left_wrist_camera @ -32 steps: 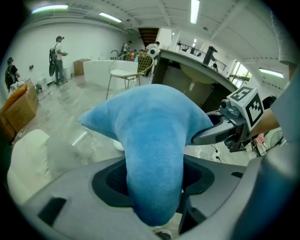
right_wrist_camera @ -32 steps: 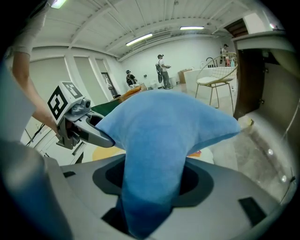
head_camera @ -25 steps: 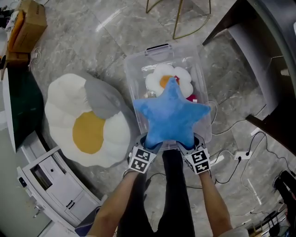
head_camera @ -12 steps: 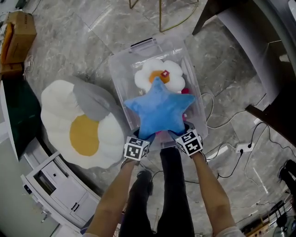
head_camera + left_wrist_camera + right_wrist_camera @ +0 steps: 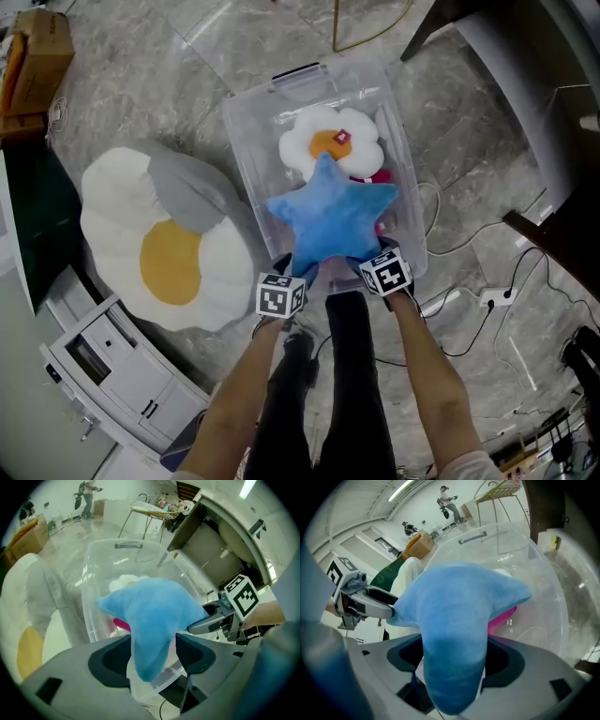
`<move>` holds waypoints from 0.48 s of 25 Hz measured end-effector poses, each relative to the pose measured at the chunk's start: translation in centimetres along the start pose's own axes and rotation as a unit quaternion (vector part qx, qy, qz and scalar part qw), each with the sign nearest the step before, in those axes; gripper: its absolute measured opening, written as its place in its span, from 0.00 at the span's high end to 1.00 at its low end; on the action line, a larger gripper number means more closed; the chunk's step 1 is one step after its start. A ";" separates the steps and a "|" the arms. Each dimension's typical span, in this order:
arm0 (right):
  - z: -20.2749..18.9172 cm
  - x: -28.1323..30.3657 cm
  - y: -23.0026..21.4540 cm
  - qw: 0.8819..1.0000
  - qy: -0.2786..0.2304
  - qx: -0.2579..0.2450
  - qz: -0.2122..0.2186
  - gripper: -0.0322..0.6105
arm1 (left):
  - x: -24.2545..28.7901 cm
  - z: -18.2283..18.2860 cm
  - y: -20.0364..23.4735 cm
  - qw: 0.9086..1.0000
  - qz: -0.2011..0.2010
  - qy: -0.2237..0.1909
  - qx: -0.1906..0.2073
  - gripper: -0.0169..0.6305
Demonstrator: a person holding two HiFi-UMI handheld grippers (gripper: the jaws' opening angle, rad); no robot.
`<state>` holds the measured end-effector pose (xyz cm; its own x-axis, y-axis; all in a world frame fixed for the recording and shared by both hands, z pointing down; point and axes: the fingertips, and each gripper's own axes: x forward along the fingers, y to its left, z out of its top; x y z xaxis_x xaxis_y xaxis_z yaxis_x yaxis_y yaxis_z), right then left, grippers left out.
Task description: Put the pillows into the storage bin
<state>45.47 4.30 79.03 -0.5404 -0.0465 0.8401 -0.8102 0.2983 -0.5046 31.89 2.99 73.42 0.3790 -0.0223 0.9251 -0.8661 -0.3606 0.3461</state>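
The person's left forearm [image 5: 234,398] and right forearm [image 5: 427,375] are bare along all the length that shows in the head view. At that view's lower right corner, the edge of a pale, whitish fabric sleeve [image 5: 473,464] covers the right upper arm; the left arm's sleeve lies outside the picture. The legs are in plain black long trousers [image 5: 352,394], and one dark shoe [image 5: 302,349] with a greyer patch on top shows at the left trouser leg.
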 end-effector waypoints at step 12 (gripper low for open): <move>-1.4 -1.1 0.3 0.998 0.006 -0.016 -0.062 0.39 | -2.4 -0.7 1.2 0.999 -0.012 -0.034 -0.009 0.54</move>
<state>46.18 5.77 78.23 -0.4331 -0.0733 0.8984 -0.8632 0.3205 -0.3900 29.74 3.31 71.69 0.4208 -0.0764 0.9039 -0.8619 -0.3445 0.3721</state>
